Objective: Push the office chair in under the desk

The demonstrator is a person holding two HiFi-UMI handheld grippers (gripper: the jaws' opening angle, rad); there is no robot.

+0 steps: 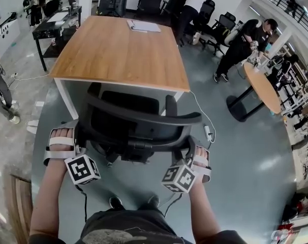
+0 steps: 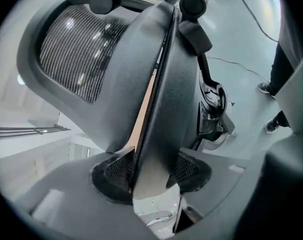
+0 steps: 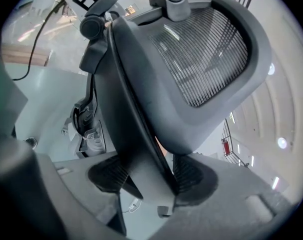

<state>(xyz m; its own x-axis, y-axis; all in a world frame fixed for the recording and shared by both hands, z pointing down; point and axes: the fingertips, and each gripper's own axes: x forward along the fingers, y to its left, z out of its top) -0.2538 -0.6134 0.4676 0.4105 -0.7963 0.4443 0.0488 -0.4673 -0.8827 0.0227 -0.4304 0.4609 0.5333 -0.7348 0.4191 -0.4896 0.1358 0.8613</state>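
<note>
A black mesh-backed office chair (image 1: 128, 121) stands in front of the wooden desk (image 1: 118, 50), its seat partly beneath the desk's near edge. My left gripper (image 1: 79, 136) clamps the left end of the backrest frame, and my right gripper (image 1: 192, 149) clamps the right end. In the left gripper view the backrest edge (image 2: 156, 94) runs up from between the jaws of the left gripper (image 2: 150, 171), both pads pressed on it. The right gripper view shows the same: the frame edge (image 3: 141, 99) sits squeezed in the right gripper (image 3: 149, 176).
Papers (image 1: 144, 26) lie at the desk's far end. A cable with a power strip (image 1: 209, 132) trails on the grey floor right of the chair. A round table (image 1: 263, 88), spare chairs (image 1: 217, 29) and several people are at the right and back; a black table (image 1: 55, 27) stands at the left.
</note>
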